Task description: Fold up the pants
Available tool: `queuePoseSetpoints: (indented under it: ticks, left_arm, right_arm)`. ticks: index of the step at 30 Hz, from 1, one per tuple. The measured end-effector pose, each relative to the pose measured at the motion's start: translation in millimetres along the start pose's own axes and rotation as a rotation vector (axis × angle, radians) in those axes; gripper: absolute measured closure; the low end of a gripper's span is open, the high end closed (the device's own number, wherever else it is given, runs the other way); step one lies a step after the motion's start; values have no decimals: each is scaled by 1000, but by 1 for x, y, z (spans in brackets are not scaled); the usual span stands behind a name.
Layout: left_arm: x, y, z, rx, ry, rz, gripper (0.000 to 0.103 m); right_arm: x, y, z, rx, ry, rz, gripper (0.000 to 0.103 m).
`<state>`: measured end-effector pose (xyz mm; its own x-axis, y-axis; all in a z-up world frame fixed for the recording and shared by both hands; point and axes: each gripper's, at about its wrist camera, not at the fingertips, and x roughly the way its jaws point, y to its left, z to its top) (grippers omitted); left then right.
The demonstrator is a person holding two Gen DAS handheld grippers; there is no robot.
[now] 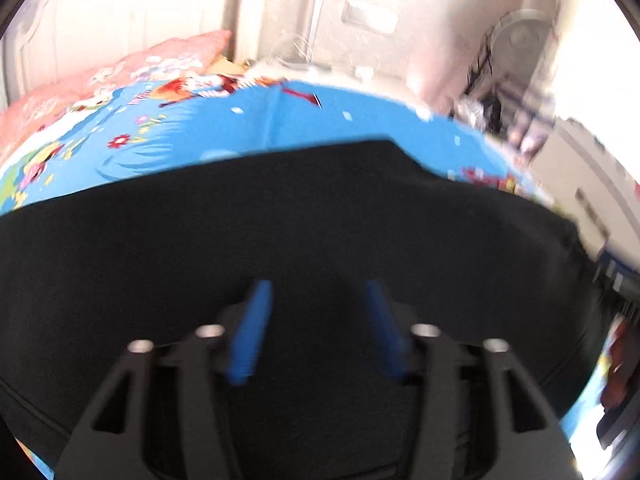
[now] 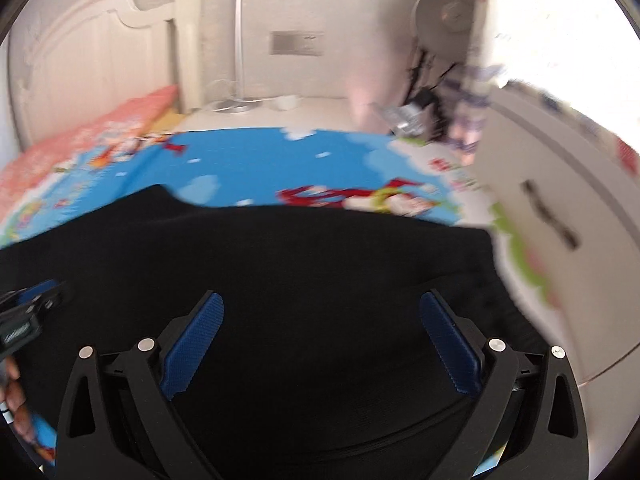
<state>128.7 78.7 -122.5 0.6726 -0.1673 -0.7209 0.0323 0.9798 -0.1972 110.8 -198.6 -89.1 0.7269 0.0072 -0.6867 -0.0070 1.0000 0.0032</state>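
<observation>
Black pants point(image 1: 320, 216) lay spread flat across a bed covered by a bright blue cartoon-print sheet point(image 1: 248, 124), filling the lower part of both views. The left gripper point(image 1: 318, 292) hovered over the dark fabric with its blue-padded fingers point(image 1: 252, 332) parted, holding nothing. The right gripper point(image 2: 320, 308) was over the pants too, its fingers point(image 2: 196, 344) spread wide and empty. A pink pillow point(image 2: 80, 136) rested near the white headboard point(image 2: 92, 44), and a white cabinet point(image 2: 560, 208) stood to the right.

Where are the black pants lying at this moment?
The black pants lie spread on the blue cartoon bedsheet, filling the lower half of both wrist views, with the pink pillow beyond, left.
</observation>
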Motion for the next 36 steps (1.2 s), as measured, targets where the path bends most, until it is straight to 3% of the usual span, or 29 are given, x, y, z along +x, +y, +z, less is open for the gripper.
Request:
queuePoseSetpoints:
  ticks: [6, 9, 11, 13, 14, 15, 17, 18, 19, 21, 23, 27, 31, 36]
  left_arm:
    - [-37, 91, 11, -61, -77, 159, 63]
    - [-56, 161, 19, -103, -103, 299, 63]
    - [-67, 218, 22, -185, -92, 378, 65]
    - [-66, 280, 22, -259, -20, 383, 66]
    - [-64, 308, 19, -286, 16, 417, 72]
    - [-65, 335, 15, -316, 25, 448, 100]
    - [-73, 371, 10, -403, -1, 307, 101]
    - [-77, 381, 9, -447, -8, 255, 101]
    - [-83, 380, 12, -444, -21, 248, 101]
    - [-103, 355, 19, -331, -101, 286, 96]
    - [-114, 348, 14, -330, -138, 296, 66]
    - [-119, 373, -23, -446, -122, 383, 64]
    - [-125, 377, -34, -399, -159, 363, 62]
    - [-185, 378, -57, -530, -330, 397, 66]
  right_arm:
    - [38, -13, -24, 42, 139, -41, 8]
    - [39, -12, -28, 14, 124, -27, 8]
    - [42, -13, -28, 14, 121, -28, 7]
    - [40, -12, -30, 17, 120, -30, 7]
    - [41, -11, -30, 16, 119, -33, 7]
    - [38, -10, -31, 16, 119, -34, 7]
    - [37, -9, -32, 16, 118, -35, 7]
    - [38, -9, -32, 16, 118, -36, 7]
    - [36, -10, -32, 17, 117, -36, 7]
    - [36, -10, -33, 17, 116, -36, 7]
    - [36, -10, -33, 17, 116, -37, 7]
    - [36, -10, -33, 17, 115, -36, 7]
    - [36, -10, -33, 20, 118, -52, 5]
    - [36, -10, -32, 19, 117, -56, 4]
